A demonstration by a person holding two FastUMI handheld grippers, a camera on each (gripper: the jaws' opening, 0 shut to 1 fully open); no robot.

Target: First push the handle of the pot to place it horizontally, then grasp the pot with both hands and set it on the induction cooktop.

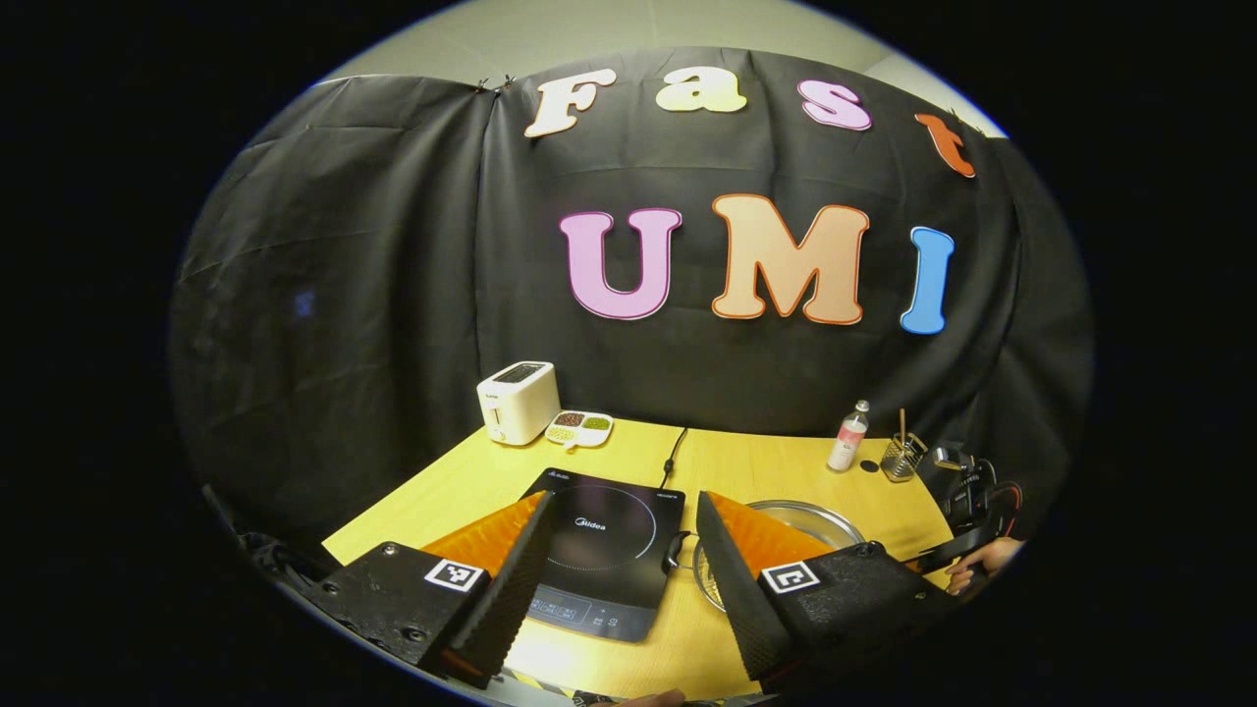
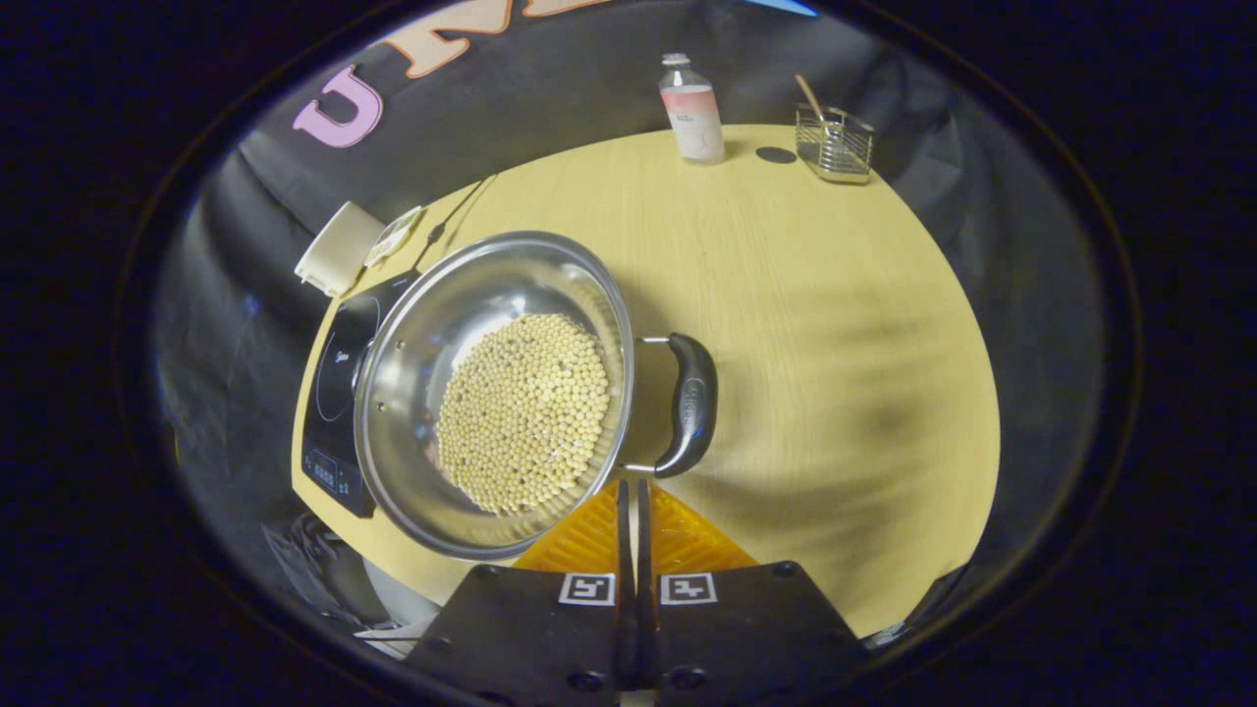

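A steel pot [image 2: 432, 324] holding pale round beans [image 2: 525, 412] stands on the wooden table [image 2: 835, 344], beside the black induction cooktop [image 2: 339, 393]. Its black side handle [image 2: 690, 403] points right in the right gripper view. My right gripper [image 2: 633, 486] is shut, fingers pressed together with nothing between them, tips at the pot's near rim just below the handle's lower end. In the left gripper view my left gripper [image 1: 624, 496] hangs open above the table's near edge, the cooktop [image 1: 604, 550] framed between its fingers. The pot's rim [image 1: 830, 520] peeks out behind its right finger.
At the back left stand a white toaster [image 1: 518, 401] and a divided dish [image 1: 579, 428]. A bottle [image 2: 692, 108] and a wire holder [image 2: 835, 145] sit at the back right. The cooktop's cord [image 1: 673, 452] runs backward. A hand [image 1: 982, 562] shows at the right edge.
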